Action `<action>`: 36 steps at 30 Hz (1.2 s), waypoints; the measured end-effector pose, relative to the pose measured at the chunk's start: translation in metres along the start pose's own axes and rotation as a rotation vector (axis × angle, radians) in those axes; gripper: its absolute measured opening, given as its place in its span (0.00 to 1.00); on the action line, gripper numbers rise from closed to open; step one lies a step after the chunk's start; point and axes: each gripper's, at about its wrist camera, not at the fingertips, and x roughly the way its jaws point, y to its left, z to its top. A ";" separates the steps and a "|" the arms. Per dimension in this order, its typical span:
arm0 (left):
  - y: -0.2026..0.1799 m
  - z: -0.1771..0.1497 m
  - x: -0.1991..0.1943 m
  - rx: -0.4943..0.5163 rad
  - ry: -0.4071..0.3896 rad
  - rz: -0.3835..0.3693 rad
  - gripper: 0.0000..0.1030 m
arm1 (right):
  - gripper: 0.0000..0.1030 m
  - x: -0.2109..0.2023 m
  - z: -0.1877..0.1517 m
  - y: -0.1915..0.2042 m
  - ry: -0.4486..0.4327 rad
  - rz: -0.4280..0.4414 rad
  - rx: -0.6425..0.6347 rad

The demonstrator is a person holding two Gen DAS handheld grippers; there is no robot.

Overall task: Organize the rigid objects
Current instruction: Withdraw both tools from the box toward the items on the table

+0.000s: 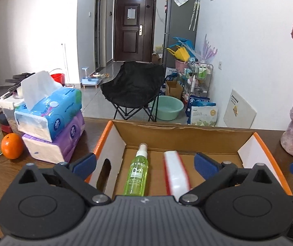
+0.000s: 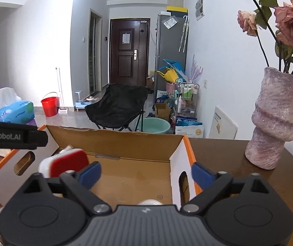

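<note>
- An open cardboard box [image 1: 187, 135] with orange edges sits on a dark wooden surface [image 1: 0, 172], between a stack of tissue packs [image 1: 54, 119] and a pink vase [image 2: 275, 119] of dried roses.
- Inside the box, a green spray bottle [image 1: 137, 172] lies flat on the floor of the box, and a white and red block [image 1: 176, 174] lies just beside it to the right.
- The left hand-held gripper [image 1: 144, 164] hovers over the near edge of the box, its blue pads spread wide, holding nothing.
- The right hand-held gripper [image 2: 146, 173] is likewise spread wide and empty, over the bare right half of the box.
- Judging by this, both items look released; backing the grippers straight out, clear of the box walls, should avoid nudging the bottle, which could roll.
- An orange [image 1: 12, 145] rests on the surface, left of the tissues.
</note>
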 end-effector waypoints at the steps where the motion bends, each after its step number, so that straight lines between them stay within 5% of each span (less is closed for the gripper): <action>1: 0.000 0.001 0.001 0.001 0.004 0.003 1.00 | 0.98 0.000 0.000 0.000 -0.002 -0.003 -0.002; 17: 0.002 -0.008 -0.002 0.016 0.017 0.008 1.00 | 1.00 -0.008 -0.002 -0.001 -0.002 -0.025 0.001; 36: 0.013 -0.038 -0.046 0.034 0.006 -0.020 1.00 | 1.00 -0.064 -0.025 -0.003 -0.034 -0.044 0.022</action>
